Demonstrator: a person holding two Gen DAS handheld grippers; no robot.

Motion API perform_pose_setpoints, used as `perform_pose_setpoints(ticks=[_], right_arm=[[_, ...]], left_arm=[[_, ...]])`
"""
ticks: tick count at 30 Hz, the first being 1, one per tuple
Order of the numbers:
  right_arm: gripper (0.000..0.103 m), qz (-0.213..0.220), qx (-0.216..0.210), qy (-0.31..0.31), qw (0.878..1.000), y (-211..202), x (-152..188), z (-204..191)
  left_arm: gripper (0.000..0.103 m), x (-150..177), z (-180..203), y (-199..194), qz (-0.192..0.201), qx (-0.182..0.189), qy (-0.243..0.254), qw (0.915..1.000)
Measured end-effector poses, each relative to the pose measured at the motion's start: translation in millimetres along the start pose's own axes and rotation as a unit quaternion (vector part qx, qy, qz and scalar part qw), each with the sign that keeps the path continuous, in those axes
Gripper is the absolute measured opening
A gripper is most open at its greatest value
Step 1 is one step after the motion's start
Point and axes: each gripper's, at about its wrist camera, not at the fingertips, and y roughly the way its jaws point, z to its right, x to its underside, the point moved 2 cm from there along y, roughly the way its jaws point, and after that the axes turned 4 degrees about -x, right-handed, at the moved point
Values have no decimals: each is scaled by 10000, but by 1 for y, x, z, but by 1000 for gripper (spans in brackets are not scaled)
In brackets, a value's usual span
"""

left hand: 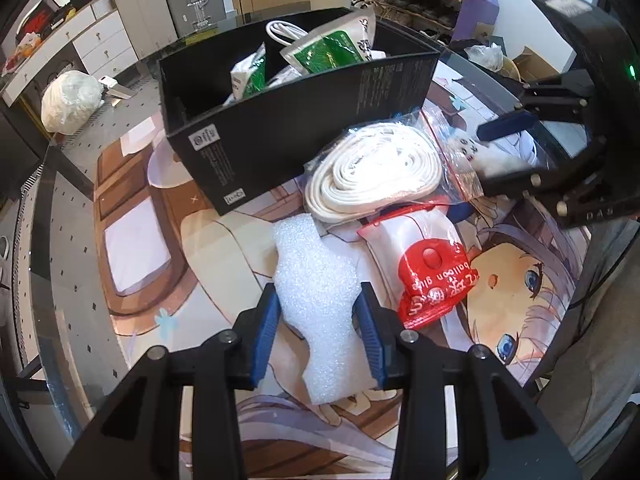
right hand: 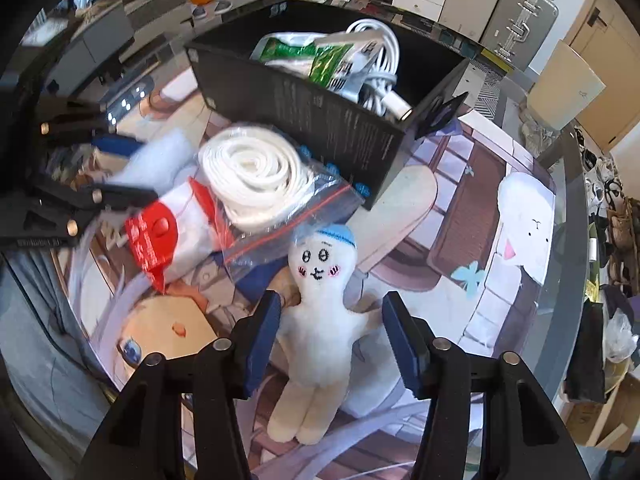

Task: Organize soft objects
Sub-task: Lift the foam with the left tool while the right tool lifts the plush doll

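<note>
My left gripper (left hand: 318, 330) is clamped on a piece of white foam wrap (left hand: 316, 280), a bumpy, pebbled sheet with a wavy outline, both blue ribbed pads pressing its sides where it narrows. It lies on the glossy printed mat (left hand: 140, 248) covering the table. My right gripper (right hand: 332, 340) stands released around a small white plush doll (right hand: 320, 320): the pads flank its fuzzy body with a gap on each side. The doll lies face up on the mat, blue knitted cap at the far end, stubby legs towards me.

Just beyond the foam lies a flat coil of cream woven strap (left hand: 372, 172) in a clear crinkly bag, and right of the foam a shiny red plastic packet (left hand: 434, 280). Farther off stands an open black cardboard box (left hand: 304, 120), matte, straight-walled, holding green-and-white packets (left hand: 336, 50) and a looped white cable (right hand: 380, 40).
</note>
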Motion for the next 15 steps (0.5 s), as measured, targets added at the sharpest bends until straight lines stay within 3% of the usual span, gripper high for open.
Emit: perform_pose_setpoints(ticks=[2, 6, 8, 9, 10, 15], right_arm=[[72, -39, 93, -168, 9998, 4, 4, -10], [70, -93, 21, -115, 9999, 4, 2, -16], [51, -97, 124, -145, 9998, 1, 3, -12], [49, -95, 157, -143, 9997, 1, 3, -12], [48, -98, 150, -135, 9997, 1, 4, -11], [39, -62, 263, -261, 9993, 0, 4, -14]], left_arm=[[58, 0, -1, 2, -18, -91, -3, 10000], [58, 0, 0, 3, -22, -107, 32, 9999], [53, 1, 1, 4, -47, -76, 45, 9999], [48, 2, 2, 4, -55, -27, 35, 10000], [36, 1, 1, 4, -47, 71, 5, 10000], [36, -1, 0, 3, -10, 62, -37, 10000]])
